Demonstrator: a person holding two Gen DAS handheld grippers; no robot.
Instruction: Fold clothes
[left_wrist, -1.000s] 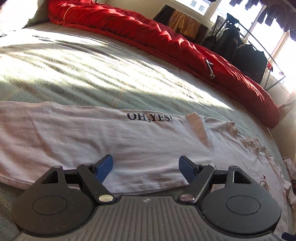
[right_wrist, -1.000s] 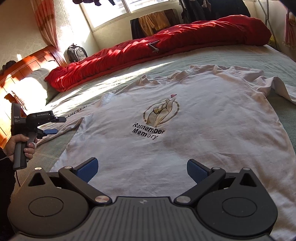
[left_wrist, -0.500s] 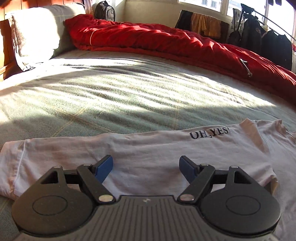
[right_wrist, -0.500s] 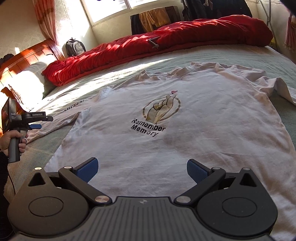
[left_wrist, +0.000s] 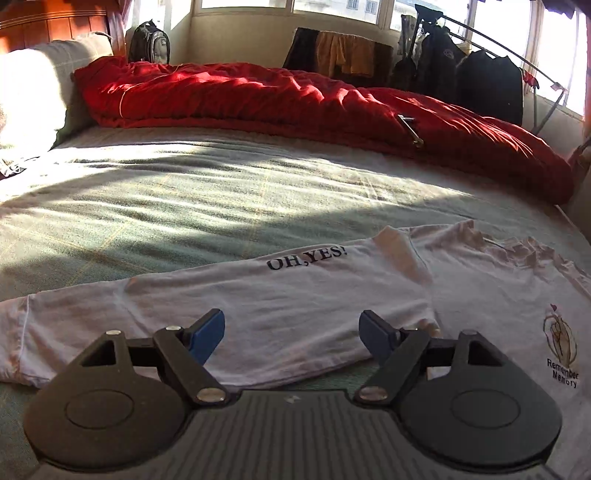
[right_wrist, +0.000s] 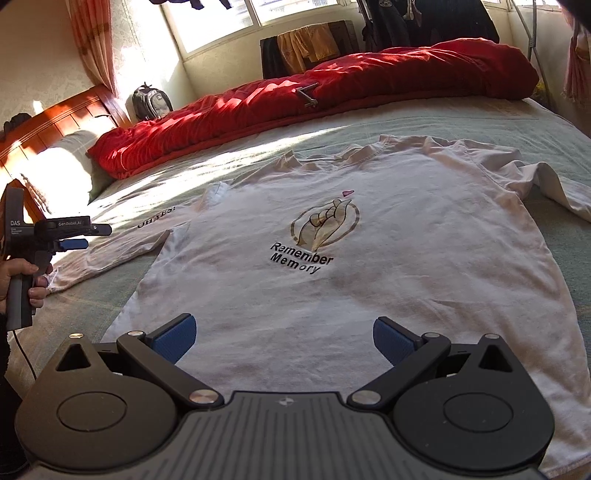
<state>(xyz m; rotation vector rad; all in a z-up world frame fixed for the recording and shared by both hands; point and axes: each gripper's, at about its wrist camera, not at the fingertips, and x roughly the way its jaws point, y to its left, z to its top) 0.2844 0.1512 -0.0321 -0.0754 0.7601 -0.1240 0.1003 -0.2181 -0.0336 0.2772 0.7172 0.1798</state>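
A white long-sleeved shirt (right_wrist: 369, 266) lies flat, front up, on the green bedsheet (right_wrist: 461, 122), with a hand print and "Remember Memory" on the chest. Its left sleeve (left_wrist: 295, 295), printed "OH,YES!", stretches out sideways. My left gripper (left_wrist: 291, 334) hovers open just above that sleeve, nothing between its blue pads. In the right wrist view the left gripper (right_wrist: 79, 236) shows at the far left, held by a hand (right_wrist: 22, 273). My right gripper (right_wrist: 282, 338) is open over the shirt's lower hem. The other sleeve (right_wrist: 554, 184) lies crumpled at the right.
A red duvet (left_wrist: 295, 103) is bunched along the far side of the bed, with a pillow (left_wrist: 29, 96) and wooden headboard (right_wrist: 55, 118) at the left. Beyond the bed are a backpack (left_wrist: 149, 42), hanging clothes (left_wrist: 480, 85) and a window.
The left gripper has swung its view back to the right along the sleeve, so the shirt's chest print now shows. In the right view the left gripper rose slightly. Both grippers stay open.
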